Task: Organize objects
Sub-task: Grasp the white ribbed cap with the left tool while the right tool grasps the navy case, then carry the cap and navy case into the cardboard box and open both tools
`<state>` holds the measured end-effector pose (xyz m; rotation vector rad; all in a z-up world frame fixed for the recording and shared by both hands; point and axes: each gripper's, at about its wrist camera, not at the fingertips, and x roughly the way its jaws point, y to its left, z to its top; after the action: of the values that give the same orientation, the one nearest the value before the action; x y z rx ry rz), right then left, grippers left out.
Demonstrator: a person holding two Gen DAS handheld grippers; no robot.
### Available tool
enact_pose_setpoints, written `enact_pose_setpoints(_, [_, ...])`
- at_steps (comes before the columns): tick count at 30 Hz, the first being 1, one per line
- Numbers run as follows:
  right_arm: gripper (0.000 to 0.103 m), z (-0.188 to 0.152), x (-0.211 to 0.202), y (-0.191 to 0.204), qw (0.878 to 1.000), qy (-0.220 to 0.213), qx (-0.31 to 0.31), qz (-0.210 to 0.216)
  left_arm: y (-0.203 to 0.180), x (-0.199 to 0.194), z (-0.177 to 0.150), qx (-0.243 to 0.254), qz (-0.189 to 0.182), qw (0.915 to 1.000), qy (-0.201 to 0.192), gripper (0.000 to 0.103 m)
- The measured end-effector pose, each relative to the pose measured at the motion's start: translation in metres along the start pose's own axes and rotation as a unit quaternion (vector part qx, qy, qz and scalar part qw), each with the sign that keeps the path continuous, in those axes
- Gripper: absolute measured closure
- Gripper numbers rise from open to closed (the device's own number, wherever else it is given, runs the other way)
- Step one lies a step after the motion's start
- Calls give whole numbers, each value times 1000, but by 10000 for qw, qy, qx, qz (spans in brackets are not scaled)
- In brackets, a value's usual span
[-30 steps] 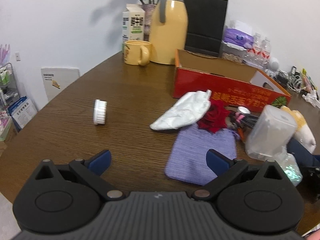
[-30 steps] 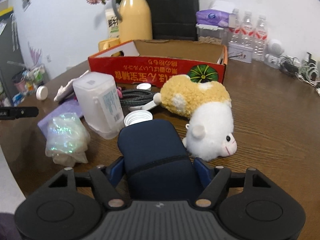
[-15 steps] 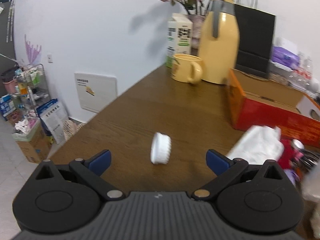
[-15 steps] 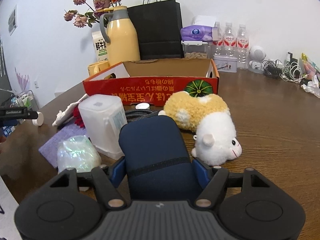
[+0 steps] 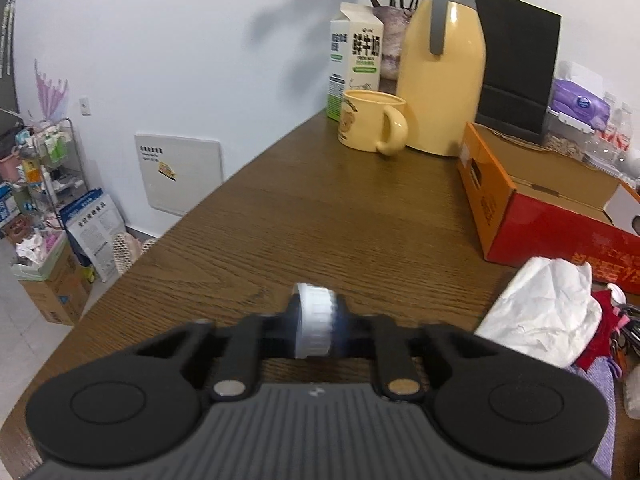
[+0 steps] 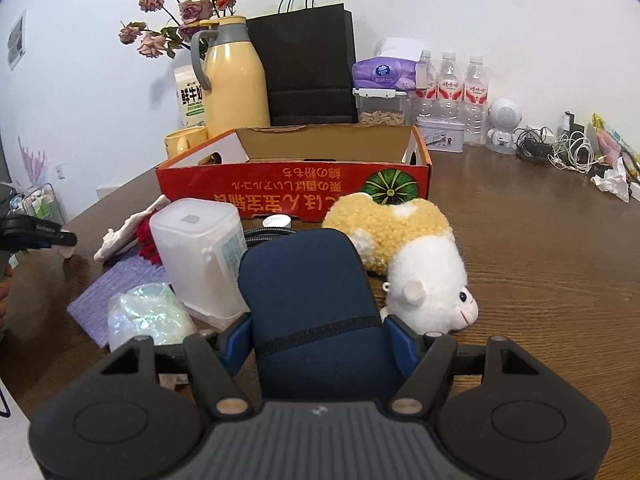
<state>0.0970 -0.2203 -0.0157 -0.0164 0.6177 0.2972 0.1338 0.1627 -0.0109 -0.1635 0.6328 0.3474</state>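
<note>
A white ribbed cap [image 5: 315,312] stands on edge on the brown table [image 5: 320,216]. My left gripper [image 5: 316,332] is closing on it, and both fingers touch its sides. In the right wrist view the left gripper [image 6: 70,239] shows at the far left edge. My right gripper [image 6: 316,336] is shut on a dark blue case [image 6: 304,276], held over the near table. A red cardboard box [image 6: 296,188] stands open behind the clutter. It appears at the right in the left wrist view as well, the red box [image 5: 552,216].
A plush toy [image 6: 404,248], clear plastic container [image 6: 200,256], purple pouch [image 6: 116,284] and shiny bag [image 6: 148,316] lie before the box. A white crumpled cloth [image 5: 544,312] sits right of the cap. A yellow mug [image 5: 368,122], thermos [image 5: 440,68] and milk carton [image 5: 356,56] stand at the back.
My left gripper swung left from the purple pouch to the white cap and its open jaws came together on the cap. The right gripper tilted up slightly, still holding the blue case.
</note>
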Motion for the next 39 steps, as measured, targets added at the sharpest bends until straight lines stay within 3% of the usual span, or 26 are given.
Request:
enact_pose_setpoints(9, [36, 4, -6, 1, 9999, -139, -39, 16, -14, -22, 3, 95, -277, 9992, -269, 88])
enact_pose_setpoints(19, [37, 24, -12, 4, 9990, -386, -218, 113, -55, -45, 27, 317, -852, 9940, -601, 88])
enact_pose_setpoints(29, [38, 86, -2, -1, 9971, -541, -539, 72, -106, -54, 65, 638, -1332, 9854, -844, 88])
enact_pose_setpoints(39, [38, 159, 38, -4, 9961, -595, -651, 70, -164, -34, 108, 866, -1602, 9803, -759, 88])
